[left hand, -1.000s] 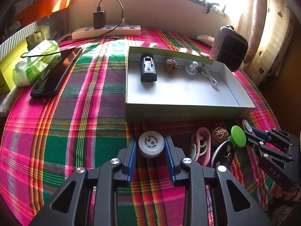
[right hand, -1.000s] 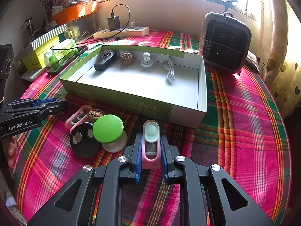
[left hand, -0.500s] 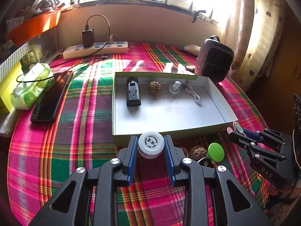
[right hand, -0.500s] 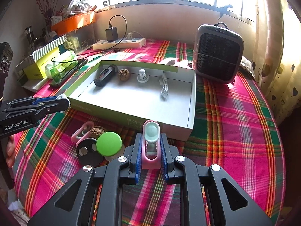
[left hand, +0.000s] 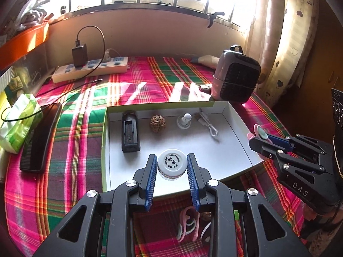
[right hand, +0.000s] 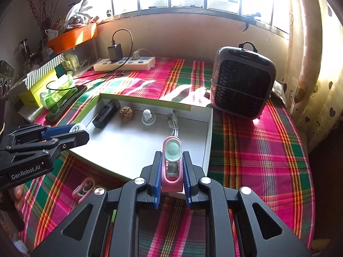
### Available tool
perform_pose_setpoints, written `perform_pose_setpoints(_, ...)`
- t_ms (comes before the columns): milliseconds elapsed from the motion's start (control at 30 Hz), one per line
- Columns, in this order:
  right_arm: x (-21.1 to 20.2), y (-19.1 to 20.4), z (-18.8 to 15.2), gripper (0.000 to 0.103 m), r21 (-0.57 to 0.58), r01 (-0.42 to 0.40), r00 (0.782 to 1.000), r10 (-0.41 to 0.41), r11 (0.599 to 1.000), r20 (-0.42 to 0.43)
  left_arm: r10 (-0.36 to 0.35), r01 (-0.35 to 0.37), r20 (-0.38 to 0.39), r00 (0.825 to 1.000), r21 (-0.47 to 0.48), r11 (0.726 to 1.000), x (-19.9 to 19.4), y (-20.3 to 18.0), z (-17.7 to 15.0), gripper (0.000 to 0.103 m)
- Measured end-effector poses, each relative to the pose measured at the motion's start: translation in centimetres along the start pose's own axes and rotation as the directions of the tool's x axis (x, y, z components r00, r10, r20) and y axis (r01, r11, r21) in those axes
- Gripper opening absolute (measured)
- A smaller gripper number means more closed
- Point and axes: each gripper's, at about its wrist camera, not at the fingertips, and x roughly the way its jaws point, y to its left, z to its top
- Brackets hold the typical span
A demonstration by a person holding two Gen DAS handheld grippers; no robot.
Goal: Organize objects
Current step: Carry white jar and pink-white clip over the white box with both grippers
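Both grippers had risen from the cloth to above the box: left gripper clamped on a white jar, right gripper closed tight on a pink clip. Jar looked light, rigid, smooth; held by its sides. Clip looked stiff, held mid-body. Sunlit plaid table, window behind.

left gripper: black, blue pads, silver screws | right gripper: same

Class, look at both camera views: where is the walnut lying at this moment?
The walnut lies inside the shallow box, along its far wall, between the black battery and the small white earbud; the right wrist view shows the same.
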Motion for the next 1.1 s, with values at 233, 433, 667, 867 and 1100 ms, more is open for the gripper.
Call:
perform_pose_setpoints(233,1.7,-0.7,2.8,0.018,0.013,0.014,1.000,-0.014,1.000,-0.002,-0.006,0.006,-0.002,1.000,0.026,1.000,1.5,-0.5,2.0,0.026)
perform_pose_setpoints(433,4.2,-1.6,4.1,0.018,0.044,0.016,0.999,-0.014,0.999,-0.041,0.000,0.000,-0.019,1.000,0.027,1.000,3.2,-0.4,3.1,0.026)
perform_pose_setpoints(667,7.1,-2.5,4.4,0.018,0.066,0.023,0.996,-0.017,0.998,-0.092,0.013,-0.012,-0.049,0.999,0.030,0.999,5.7,-0.3,3.7,0.026)
perform_pose_setpoints(867,8.6,-2.9,4.1,0.019,0.054,0.044,0.992,-0.037,0.998,-0.122,0.030,-0.028,-0.074,0.997,0.033,0.999,7.4,-0.1,3.8,0.026)
perform_pose_setpoints(1100,9.5,-3.0,4.0,0.019,0.058,0.034,0.991,-0.026,0.998,-0.134,0.032,-0.028,-0.091,0.995,0.040,0.999,8.5,0.0,3.8,0.025)
